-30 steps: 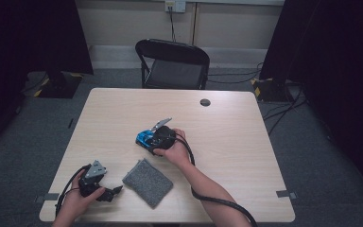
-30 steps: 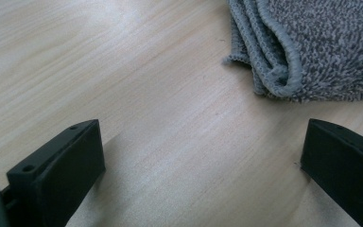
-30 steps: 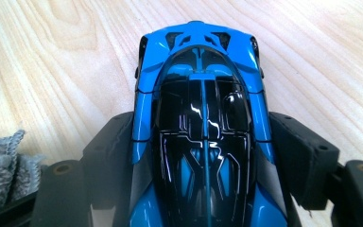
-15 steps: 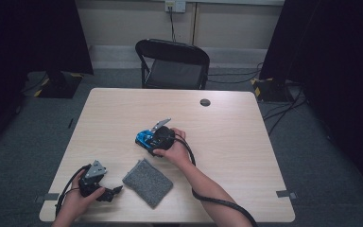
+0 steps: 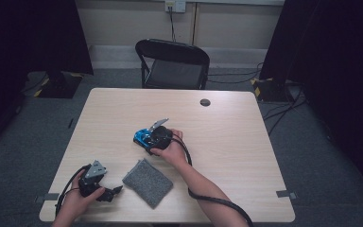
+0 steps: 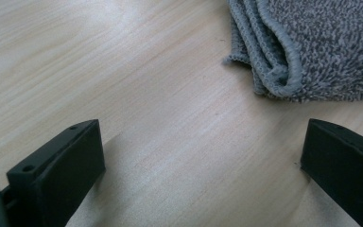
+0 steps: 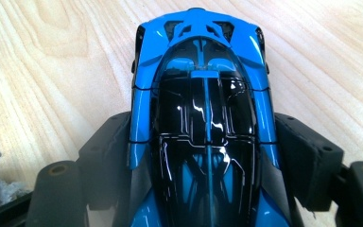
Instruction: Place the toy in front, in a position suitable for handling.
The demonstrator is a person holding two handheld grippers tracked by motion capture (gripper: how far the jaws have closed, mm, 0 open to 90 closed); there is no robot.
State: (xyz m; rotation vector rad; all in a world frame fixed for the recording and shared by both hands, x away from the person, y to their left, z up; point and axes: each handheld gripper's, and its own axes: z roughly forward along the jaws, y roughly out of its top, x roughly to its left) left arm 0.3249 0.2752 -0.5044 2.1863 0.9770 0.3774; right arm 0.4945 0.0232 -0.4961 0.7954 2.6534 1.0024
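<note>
A pale wooden bench [image 5: 246, 142] is carrying a folded grey cloth [image 5: 147, 182] near its front edge. The right claw [image 7: 203, 156] is gripping a blue toy car [image 7: 203, 94] mid-bench; the left claw [image 6: 198, 165] is gaping wide, empty, just beside the cloth.

black chair [image 5: 172, 64] behind wooden table [image 5: 236, 142]

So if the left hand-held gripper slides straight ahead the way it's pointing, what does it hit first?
Probably the folded grey terry cloth; it lies ahead, offset toward one jaw, with bare wooden table between.
</note>
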